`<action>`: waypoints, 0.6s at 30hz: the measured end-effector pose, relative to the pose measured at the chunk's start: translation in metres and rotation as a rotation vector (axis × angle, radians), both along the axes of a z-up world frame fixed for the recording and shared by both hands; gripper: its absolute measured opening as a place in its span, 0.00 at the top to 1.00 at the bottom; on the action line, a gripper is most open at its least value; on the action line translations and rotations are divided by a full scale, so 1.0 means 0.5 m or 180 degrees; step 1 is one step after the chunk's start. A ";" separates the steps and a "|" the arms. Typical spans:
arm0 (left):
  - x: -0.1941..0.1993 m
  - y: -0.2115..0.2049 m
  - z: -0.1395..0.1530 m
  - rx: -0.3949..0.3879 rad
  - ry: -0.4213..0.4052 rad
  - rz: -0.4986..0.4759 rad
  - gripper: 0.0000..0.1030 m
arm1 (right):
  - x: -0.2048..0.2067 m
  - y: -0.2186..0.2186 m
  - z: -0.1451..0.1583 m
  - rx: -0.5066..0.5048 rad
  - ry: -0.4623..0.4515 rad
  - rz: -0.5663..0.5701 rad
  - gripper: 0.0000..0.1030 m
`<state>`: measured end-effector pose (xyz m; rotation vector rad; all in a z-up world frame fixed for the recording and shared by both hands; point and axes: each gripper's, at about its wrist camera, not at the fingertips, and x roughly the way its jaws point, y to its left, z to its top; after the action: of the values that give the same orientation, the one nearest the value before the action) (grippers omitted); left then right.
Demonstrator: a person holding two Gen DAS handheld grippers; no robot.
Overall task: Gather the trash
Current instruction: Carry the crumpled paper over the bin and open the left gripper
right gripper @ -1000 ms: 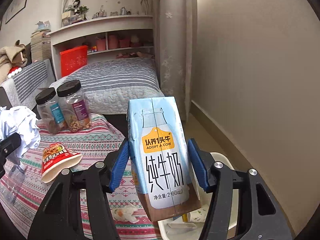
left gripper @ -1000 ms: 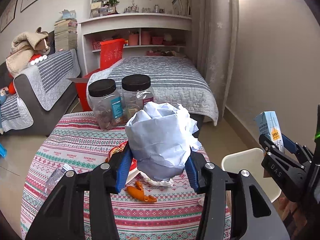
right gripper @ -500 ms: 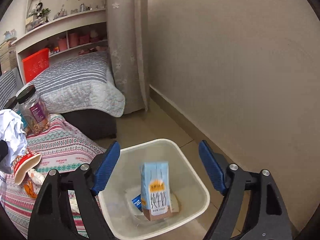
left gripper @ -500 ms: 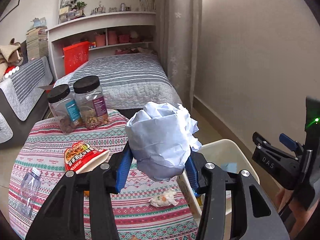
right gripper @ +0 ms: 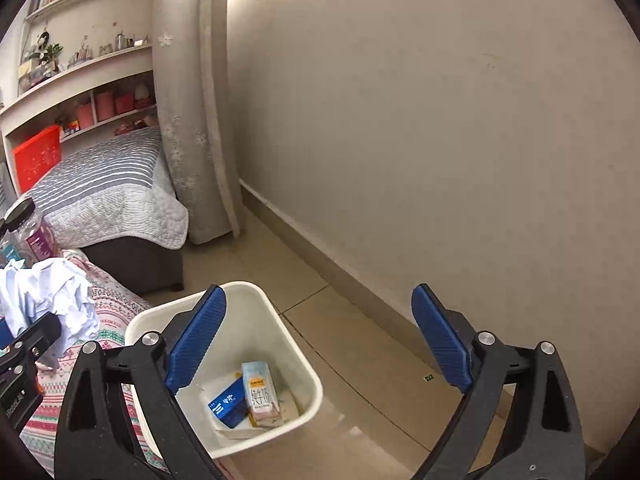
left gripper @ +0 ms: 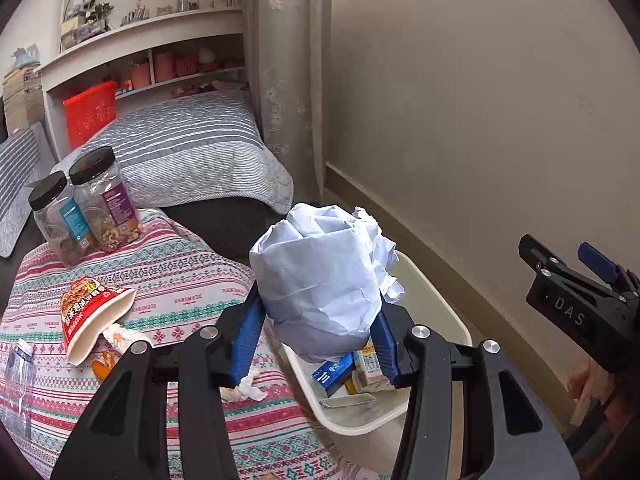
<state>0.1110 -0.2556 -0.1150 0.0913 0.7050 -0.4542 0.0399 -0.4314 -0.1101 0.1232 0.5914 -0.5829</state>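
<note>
A bedroom is recorded: plain wall, curtain, striped bed, and a low surface under a patterned cloth. The white bin stands on the floor beside the surface's edge, and a milk carton and a blue box are seen lying in it.

The left claw is closed on a crumpled paper wad, held over the bin's near rim, not over its centre. Risk: if released here, the light wad could catch the rim and roll onto the floor or the cloth.

The right claw stands wide and empty above the bin, its jaws having just been opening. Risk: the two claws are near each other and could be knocked together.

A noodle cup, a plastic bottle and tissue scraps are left uncollected.
</note>
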 end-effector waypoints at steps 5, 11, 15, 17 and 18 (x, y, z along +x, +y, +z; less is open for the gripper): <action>0.002 -0.024 -0.005 -0.0193 0.0107 -0.0166 0.36 | -0.027 -0.014 0.002 -0.0009 -0.0047 -0.0099 0.07; -0.014 -0.019 0.011 0.0022 -0.0137 0.0023 0.30 | -0.046 0.002 0.017 -0.0013 -0.0272 -0.0062 0.07; -0.022 0.006 0.030 0.0200 -0.0382 0.0250 0.24 | -0.048 0.039 0.031 -0.0064 -0.0427 0.0049 0.07; -0.028 0.022 0.043 0.0242 -0.0489 0.0343 0.23 | -0.045 0.061 0.036 -0.0068 -0.0466 0.0124 0.07; -0.029 0.031 0.047 0.0258 -0.0531 0.0388 0.21 | -0.044 0.072 0.037 -0.0064 -0.0477 0.0161 0.07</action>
<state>0.0964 -0.2401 -0.0913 0.1599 0.5615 -0.2973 0.0180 -0.3954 -0.0914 0.1315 0.4419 -0.5255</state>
